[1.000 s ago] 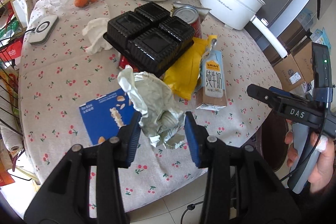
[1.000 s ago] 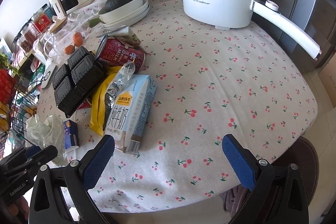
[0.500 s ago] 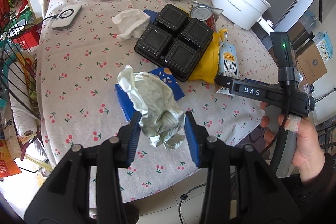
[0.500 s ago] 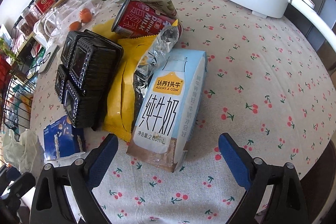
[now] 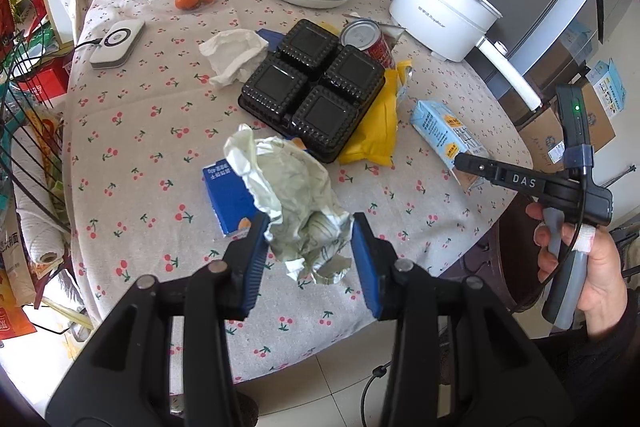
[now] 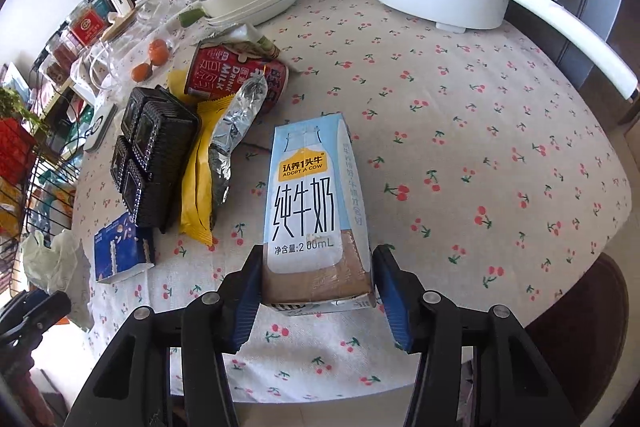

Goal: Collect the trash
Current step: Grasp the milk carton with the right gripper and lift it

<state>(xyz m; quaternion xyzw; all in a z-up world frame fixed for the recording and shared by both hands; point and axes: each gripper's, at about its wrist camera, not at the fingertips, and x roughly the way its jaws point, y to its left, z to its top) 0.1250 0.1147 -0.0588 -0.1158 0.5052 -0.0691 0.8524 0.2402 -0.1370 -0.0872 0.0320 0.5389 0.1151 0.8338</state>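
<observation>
Wrapper (image 5: 298, 203) hides blue box (image 5: 230, 201) partly.

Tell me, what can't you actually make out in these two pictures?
- Whether the right gripper already pinches the milk carton: right wrist view, a slight gap on one side.
- What lies under the black tray: left wrist view, tray covers it.
- Blue box front: left wrist view, the held crumpled wrapper hides it.

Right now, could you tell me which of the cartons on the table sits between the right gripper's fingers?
The light-blue milk carton, lying flat on its side; the right gripper straddles its base. The dark-blue carton lies apart, nearer the left gripper.
</observation>
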